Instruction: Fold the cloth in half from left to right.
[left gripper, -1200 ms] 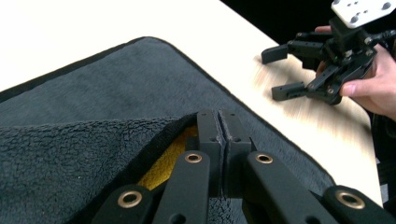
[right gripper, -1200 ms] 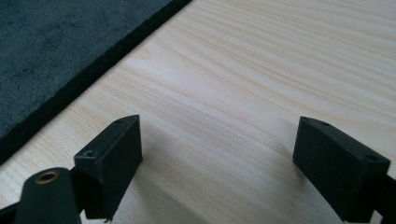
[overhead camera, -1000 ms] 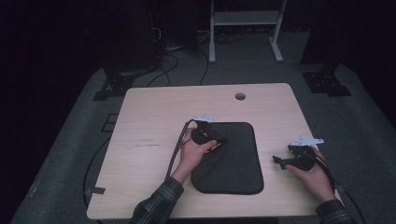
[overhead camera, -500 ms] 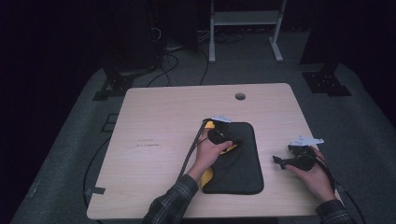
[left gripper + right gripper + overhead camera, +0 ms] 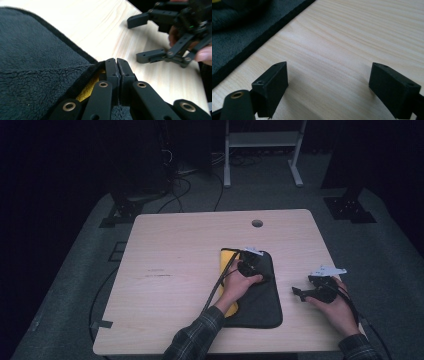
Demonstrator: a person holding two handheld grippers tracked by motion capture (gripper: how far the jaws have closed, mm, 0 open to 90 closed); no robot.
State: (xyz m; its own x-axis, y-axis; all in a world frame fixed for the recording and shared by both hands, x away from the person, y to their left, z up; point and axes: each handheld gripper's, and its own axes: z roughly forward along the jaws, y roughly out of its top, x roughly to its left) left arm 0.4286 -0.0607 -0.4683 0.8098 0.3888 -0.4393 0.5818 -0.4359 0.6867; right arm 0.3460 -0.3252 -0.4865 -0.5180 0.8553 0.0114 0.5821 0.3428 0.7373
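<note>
Folding a soft fleece cloth (image 5: pixel 260 302) on the light wooden table (image 5: pixel 175 270) — dark grey on one face, yellow on the other. Lying right of the table's middle, toward the near edge, its left side already turned over so a yellow strip shows along the left. Left gripper (image 5: pixel 250 265) clenched on the hemmed edge of the cloth, pinching the bound border between fully closed jaws. Right gripper (image 5: pixel 306 293) resting on bare wood just right of the cloth, released, jaws wide apart with nothing between them.

Likely light, limp and a little grippy — no stiffness to hold a shape, so a dragged corner will sag and trail. Best taken at the stitched black hem, where the layers are firm enough to pinch without slipping; a second hold on the far or near corner would probably keep the fold square.

From the high view: the whole outline of the cloth, the yellow strip, both forearms. From the left gripper view (image 5: pixel 116 66): the pile, the hem caught in the jaws, yellow underside peeking beneath, the other gripper beyond. From the right gripper view (image 5: pixel 334 82): the cloth's black border close by, wood grain between the open jaws.
</note>
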